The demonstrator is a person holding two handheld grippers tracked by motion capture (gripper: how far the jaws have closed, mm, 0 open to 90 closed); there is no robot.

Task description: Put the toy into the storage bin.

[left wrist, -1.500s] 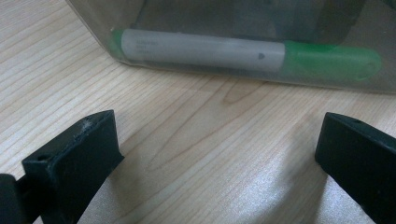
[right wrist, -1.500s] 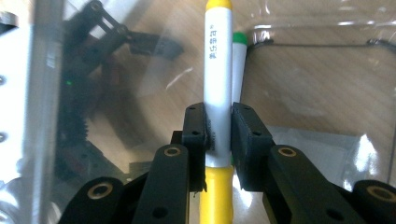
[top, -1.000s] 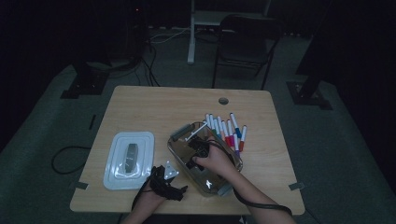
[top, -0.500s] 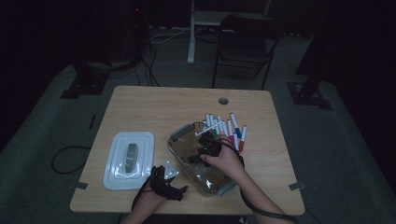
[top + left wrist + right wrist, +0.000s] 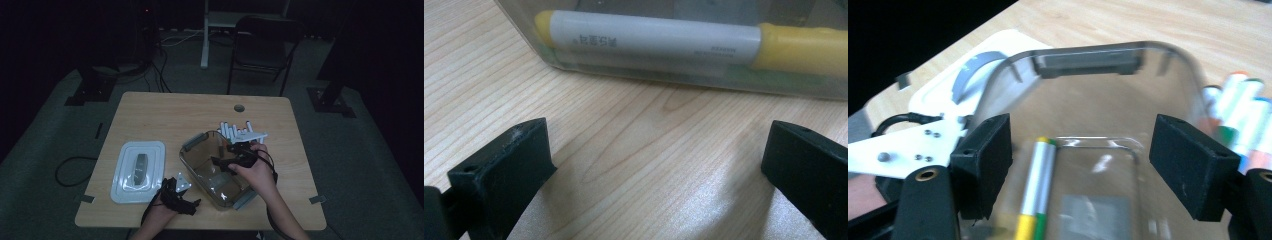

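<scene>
High view: right gripper (image 5: 229,162) hangs over the clear container (image 5: 200,165), hand at the box's right rim. Its jaws have just been opening; nothing sits between them. Loose markers (image 5: 239,133) lie in a fan just beyond that gripper, on the table (image 5: 165,112). Left gripper (image 5: 176,196) rests on the tabletop at the container's near-left corner. White lid (image 5: 138,171) lies off to its left, apart from the box.

Left gripper view: jaws spread wide, empty, bare wood between them. Straight ahead, the container wall, with a yellow-capped marker (image 5: 684,42) lying flat behind it.

Right gripper view: jaws wide apart, holding nothing. Below and between them, on the box floor, two markers side by side (image 5: 1037,192), yellow and green ends nearest the camera. The loose pile shows to the right of the right jaw.

Judgement: the drop looks done; next is another pen from the pile. Clear the rim before swinging toward the fan, keep the jaws wide, take one barrel crosswise near its middle. Left gripper would do well to brace the box.
</scene>
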